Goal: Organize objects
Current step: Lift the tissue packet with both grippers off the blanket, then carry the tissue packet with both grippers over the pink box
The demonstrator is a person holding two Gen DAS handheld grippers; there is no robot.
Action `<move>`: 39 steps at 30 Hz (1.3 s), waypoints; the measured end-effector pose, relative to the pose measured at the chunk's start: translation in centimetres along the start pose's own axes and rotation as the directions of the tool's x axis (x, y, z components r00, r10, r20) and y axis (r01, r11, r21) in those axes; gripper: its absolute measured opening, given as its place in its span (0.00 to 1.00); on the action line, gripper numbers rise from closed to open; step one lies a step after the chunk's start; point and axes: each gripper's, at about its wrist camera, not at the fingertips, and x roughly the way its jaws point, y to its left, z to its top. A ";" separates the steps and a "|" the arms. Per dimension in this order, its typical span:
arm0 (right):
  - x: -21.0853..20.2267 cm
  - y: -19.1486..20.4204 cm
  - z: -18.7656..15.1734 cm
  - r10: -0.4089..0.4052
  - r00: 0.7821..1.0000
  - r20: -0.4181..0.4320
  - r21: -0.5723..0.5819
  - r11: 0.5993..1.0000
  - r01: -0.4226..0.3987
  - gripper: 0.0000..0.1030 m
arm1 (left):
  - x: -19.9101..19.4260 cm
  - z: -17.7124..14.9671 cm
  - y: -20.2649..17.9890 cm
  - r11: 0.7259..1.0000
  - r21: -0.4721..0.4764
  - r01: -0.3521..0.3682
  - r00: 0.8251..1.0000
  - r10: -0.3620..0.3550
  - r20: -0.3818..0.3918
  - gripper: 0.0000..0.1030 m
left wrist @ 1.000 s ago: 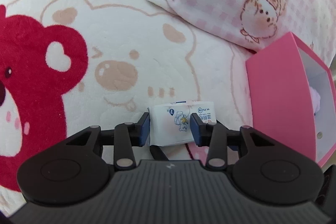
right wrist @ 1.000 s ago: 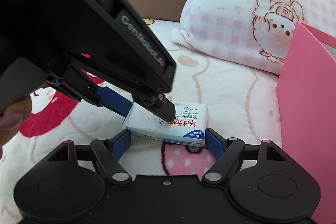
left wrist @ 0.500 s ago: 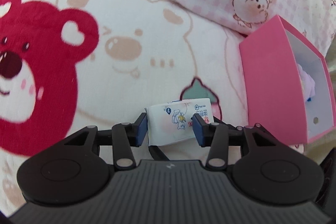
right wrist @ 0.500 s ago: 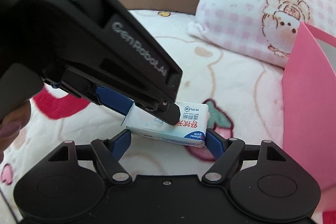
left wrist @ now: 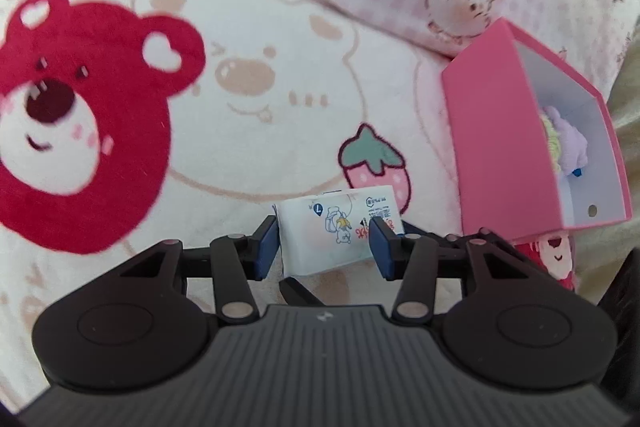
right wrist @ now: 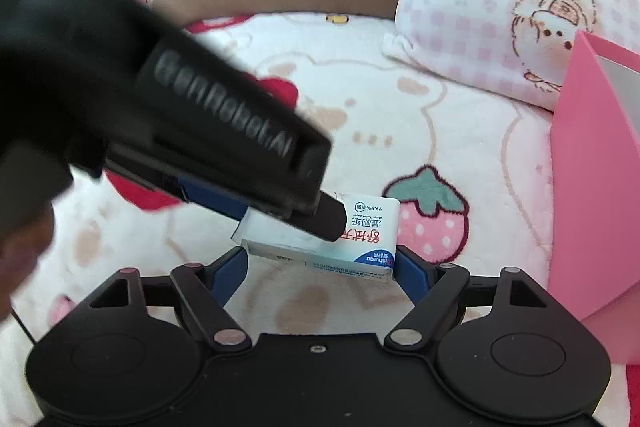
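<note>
- The left gripper (left wrist: 324, 241) has its jaws clenched on the wipes pack (left wrist: 334, 227), lifted off the bed (likely bound for the pink box (left wrist: 504, 143) beside it).
- The right gripper (right wrist: 322, 267) waits beneath the pack, jaws spread, gripping nothing.

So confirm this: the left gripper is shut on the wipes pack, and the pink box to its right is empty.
Not quite. The left gripper is shut on the wipes pack, and the pink box sits to its right, but the box is not empty: the left wrist view shows a soft purple item lying inside it.
</note>
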 end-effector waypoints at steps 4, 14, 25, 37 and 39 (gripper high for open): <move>-1.9 0.5 0.6 0.006 0.999 0.045 0.002 1.000 -0.006 0.84 | -2.0 -0.4 -0.3 1.000 -0.010 0.029 0.999 -0.029 0.014 0.45; -3.8 1.7 0.4 -0.009 1.000 0.019 -0.006 1.000 0.009 0.85 | -4.6 -1.5 -0.7 0.997 -0.015 0.071 0.997 -0.071 0.026 0.45; -6.0 3.6 0.5 -0.051 0.999 -0.019 -0.037 0.998 0.050 0.88 | -6.5 -2.1 -2.1 0.997 0.012 0.074 0.996 -0.073 -0.054 0.50; -6.8 3.0 0.8 -0.043 0.999 -0.029 -0.047 0.998 0.041 0.87 | -8.0 -2.1 -3.4 0.992 0.043 0.117 0.990 -0.113 -0.088 0.51; -7.2 3.0 0.7 -0.049 0.998 -0.030 -0.060 0.997 0.047 0.87 | -8.1 -2.2 -3.5 0.991 0.034 0.126 0.989 -0.122 -0.089 0.51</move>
